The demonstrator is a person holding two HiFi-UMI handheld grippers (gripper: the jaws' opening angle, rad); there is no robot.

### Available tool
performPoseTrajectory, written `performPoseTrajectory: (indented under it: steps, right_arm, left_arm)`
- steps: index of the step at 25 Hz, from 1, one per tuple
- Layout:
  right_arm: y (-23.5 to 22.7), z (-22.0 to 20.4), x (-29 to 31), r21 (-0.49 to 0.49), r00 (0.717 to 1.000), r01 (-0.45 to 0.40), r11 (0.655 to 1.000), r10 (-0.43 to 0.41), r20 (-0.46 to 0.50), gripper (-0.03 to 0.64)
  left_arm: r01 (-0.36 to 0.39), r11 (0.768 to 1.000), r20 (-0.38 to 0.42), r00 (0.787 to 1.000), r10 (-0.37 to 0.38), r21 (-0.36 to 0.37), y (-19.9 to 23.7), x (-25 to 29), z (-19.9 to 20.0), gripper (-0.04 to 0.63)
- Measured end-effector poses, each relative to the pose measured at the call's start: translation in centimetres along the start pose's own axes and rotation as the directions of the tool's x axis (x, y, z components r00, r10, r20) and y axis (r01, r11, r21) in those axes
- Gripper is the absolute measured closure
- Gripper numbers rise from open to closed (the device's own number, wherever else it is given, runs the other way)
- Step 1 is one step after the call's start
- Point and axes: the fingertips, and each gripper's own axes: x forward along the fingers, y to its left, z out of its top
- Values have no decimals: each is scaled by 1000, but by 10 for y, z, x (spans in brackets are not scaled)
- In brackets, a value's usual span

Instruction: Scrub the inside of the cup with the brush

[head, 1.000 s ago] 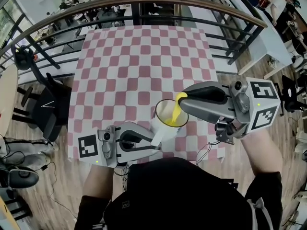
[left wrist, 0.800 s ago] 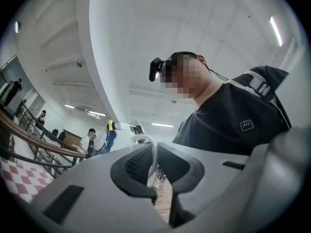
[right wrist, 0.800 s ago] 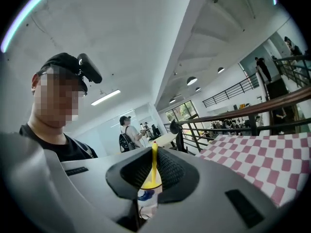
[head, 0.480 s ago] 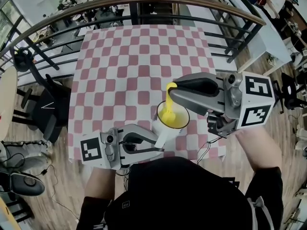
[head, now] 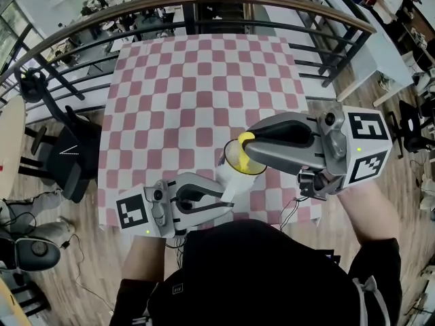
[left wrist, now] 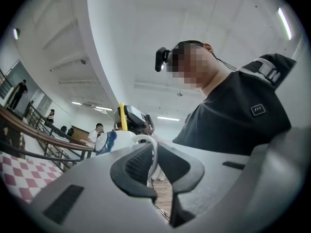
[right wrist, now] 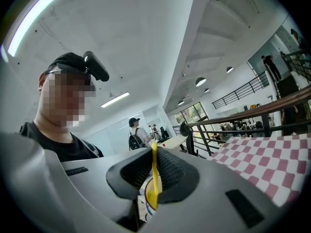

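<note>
A white cup (head: 230, 176) with a yellow inside is held tilted above the near edge of the checked table (head: 197, 94). My left gripper (head: 221, 200) is shut on the cup's handle, which shows as a white loop (left wrist: 151, 152) between the jaws in the left gripper view. My right gripper (head: 246, 145) is shut on the yellow brush (head: 243, 152), whose head sits inside the cup's mouth. In the right gripper view the brush's thin yellow handle (right wrist: 154, 171) runs between the jaws down to the cup (right wrist: 144, 194). The brush head is mostly hidden by the gripper.
The red-and-white checked tablecloth covers the table as far as a curved railing (head: 204, 2). A dark chair (head: 64, 151) stands at the table's left. People sit at tables beyond the railing.
The right gripper has come down and pushed the brush deeper into the cup. The cup's mouth now tilts more toward the right gripper. The left gripper barely shifted.
</note>
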Motion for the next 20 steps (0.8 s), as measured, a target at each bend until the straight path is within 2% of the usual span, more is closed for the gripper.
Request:
performPoseTrajectory:
  steps: [7, 11, 16, 20]
  right_arm:
    - [-24, -16, -26, 23, 994, 110, 994, -109, -21, 574]
    - [-32, -12, -32, -7, 986, 164, 986, -164, -18, 574]
    - [-31, -6, -21, -33, 987, 158, 987, -158, 7, 574]
    - [-28, 4, -14, -46, 989, 140, 989, -138, 59, 574]
  left_arm:
    - [-17, 1000, 4, 1000, 17, 22, -4, -3, 7, 555]
    - [-31, 999, 8, 1000, 31, 30, -6, -5, 9, 555]
    - [-48, 998, 2, 999, 48, 26, -5, -5, 5, 555]
    - [-85, 996, -40, 996, 86, 28, 1, -2, -8, 555]
